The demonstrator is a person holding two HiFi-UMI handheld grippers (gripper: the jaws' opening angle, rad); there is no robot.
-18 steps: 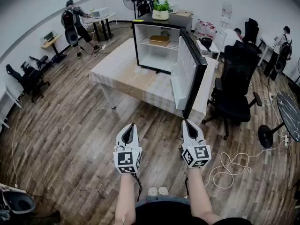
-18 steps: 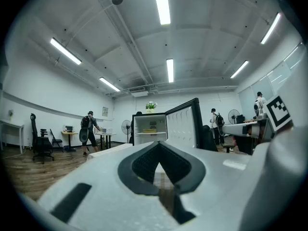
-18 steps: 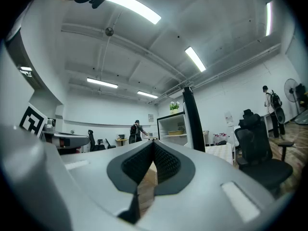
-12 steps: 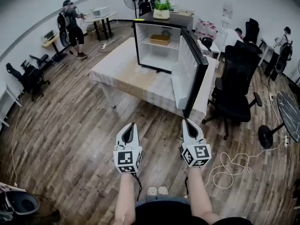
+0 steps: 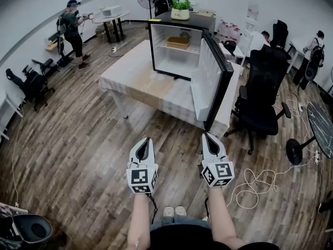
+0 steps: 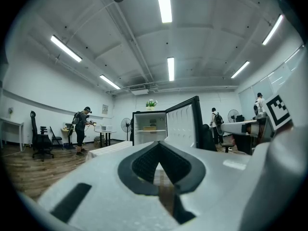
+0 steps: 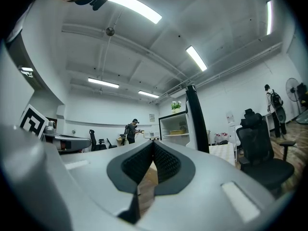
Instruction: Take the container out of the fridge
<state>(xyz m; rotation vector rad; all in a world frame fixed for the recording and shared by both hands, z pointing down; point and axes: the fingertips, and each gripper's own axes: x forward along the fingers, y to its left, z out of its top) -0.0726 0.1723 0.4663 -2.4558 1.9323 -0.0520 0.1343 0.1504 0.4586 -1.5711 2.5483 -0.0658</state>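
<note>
A small black fridge stands on a low table, its door swung open to the right. On its upper shelf lies a flat tan container, also seen as the container and the container from each gripper. My left gripper and right gripper hover side by side over the wooden floor, well short of the table. Both are shut, with nothing between the jaws. The left gripper and the right gripper point level toward the fridge.
A black office chair stands right of the table, beside the open door. A white cable lies on the floor at right. A potted plant tops the fridge. People stand at the back left and behind the fridge.
Both grippers stay where they were, shut. The person at the back left has walked a little further left.
</note>
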